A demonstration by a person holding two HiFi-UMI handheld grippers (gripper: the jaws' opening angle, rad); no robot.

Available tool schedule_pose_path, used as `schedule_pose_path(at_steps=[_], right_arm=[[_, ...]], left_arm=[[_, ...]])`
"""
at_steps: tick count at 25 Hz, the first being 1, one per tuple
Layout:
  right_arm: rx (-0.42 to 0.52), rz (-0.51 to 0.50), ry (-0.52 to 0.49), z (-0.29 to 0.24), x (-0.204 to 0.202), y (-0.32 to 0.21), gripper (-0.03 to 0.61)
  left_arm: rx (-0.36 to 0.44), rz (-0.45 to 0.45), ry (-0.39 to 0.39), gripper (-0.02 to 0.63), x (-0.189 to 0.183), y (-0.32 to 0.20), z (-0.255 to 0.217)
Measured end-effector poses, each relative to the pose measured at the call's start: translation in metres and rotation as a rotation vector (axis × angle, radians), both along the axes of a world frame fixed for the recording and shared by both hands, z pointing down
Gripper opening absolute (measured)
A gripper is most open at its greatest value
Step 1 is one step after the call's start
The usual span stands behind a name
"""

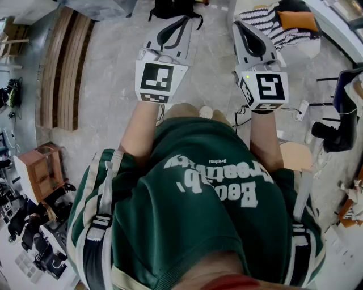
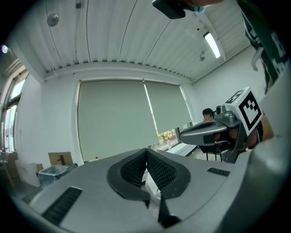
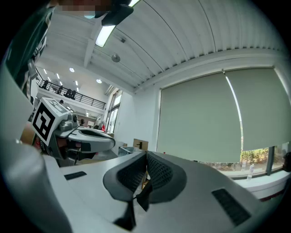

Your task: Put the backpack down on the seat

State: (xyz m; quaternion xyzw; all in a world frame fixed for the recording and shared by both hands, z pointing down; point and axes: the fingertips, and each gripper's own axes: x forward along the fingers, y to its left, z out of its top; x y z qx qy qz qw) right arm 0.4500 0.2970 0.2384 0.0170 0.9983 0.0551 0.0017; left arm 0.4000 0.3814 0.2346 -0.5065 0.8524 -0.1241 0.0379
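Ahead of me on the floor (image 1: 113, 85), well clear of my reach, sits the black backpack (image 1: 173, 8), nearer my left fingers (image 1: 170, 35) than my right fingers (image 1: 252, 41). Both pairs are pressed together, holding nothing.

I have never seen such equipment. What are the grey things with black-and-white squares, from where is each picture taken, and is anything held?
No robot: a person holds two tools, the left tongs and the right tongs; the marker cubes belong to them. One picture comes from a camera on the person's head, looking down. The other two come from cameras on the tools, which face the ceiling and blinds. Both tongs are shut and empty. A dark bag, probably the backpack, lies on the floor.
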Motion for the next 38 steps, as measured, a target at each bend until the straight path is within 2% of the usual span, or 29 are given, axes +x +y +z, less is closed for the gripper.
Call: schedule_pose_path(at_steps=[10, 18, 26, 31, 38], right_arm=[[-0.011, -0.009, 0.004, 0.001, -0.009, -0.009, 0.035], [-0.019, -0.025, 0.018, 0.011, -0.054, -0.004, 0.035], [-0.009, -0.023, 0.040, 0.021, -0.143, 0.001, 0.037], [0.004, -0.001, 0.037, 0.016, -0.223, 0.001, 0.037], [0.034, 0.015, 0.044, 0.008, -0.333, 0.029, 0.037]], left_arm=[[0.000, -0.014, 0.006, 0.018, -0.007, -0.006, 0.000], [-0.010, -0.046, 0.028, 0.018, -0.051, 0.005, 0.009], [-0.013, -0.017, 0.020, 0.018, -0.142, 0.005, 0.017], [-0.007, -0.005, 0.024, 0.018, -0.224, 0.005, 0.015], [0.011, 0.011, 0.020, 0.018, -0.332, 0.032, 0.006]])
